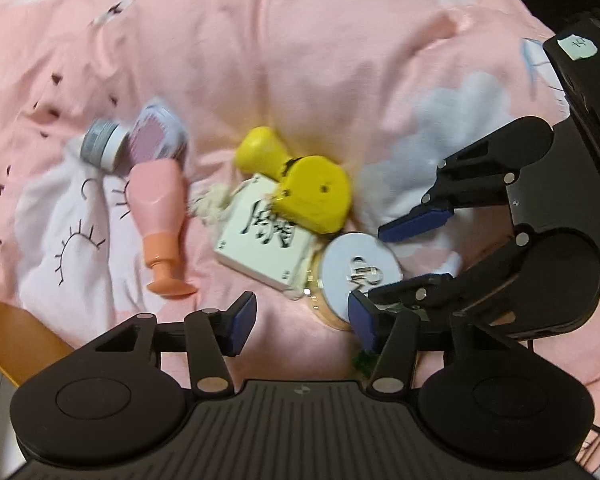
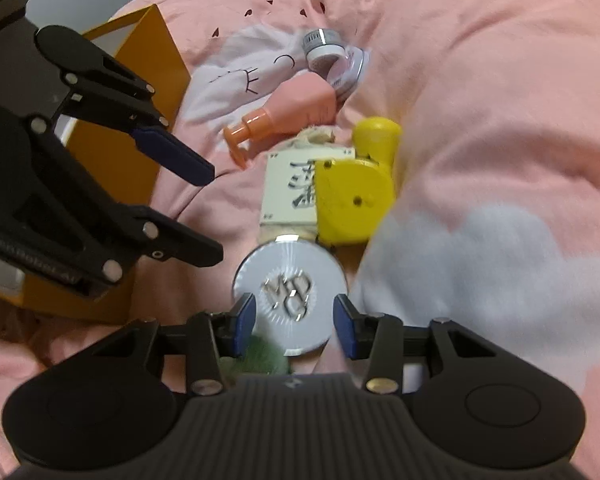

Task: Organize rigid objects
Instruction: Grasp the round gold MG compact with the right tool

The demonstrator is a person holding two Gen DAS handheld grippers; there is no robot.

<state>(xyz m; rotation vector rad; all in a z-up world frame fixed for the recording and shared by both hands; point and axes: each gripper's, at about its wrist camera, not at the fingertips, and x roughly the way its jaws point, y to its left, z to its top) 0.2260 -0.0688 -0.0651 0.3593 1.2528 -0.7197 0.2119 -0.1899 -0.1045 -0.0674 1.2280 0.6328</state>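
A round silver compact (image 2: 290, 280) lies flat on the pink bedspread (image 2: 480, 100). My right gripper (image 2: 295, 323) hovers over its near half, jaws open, blue pads overlapping its rim on both sides without pressing it. Behind the compact lie a white block with a black character (image 2: 288, 188) and a yellow toy (image 2: 352, 200). In the left wrist view my left gripper (image 1: 302, 322) is open over bare bedspread, just left of the compact (image 1: 352, 256). The right gripper (image 1: 380, 263) straddles the compact there.
A pink bottle (image 1: 156, 208), a small grey jar (image 1: 102, 148) and a purple-lidded item (image 1: 156, 136) lie to the left. An orange box (image 2: 140, 128) stands beside the left gripper (image 2: 210, 212). Something green and fuzzy (image 2: 260, 356) sits under the right gripper.
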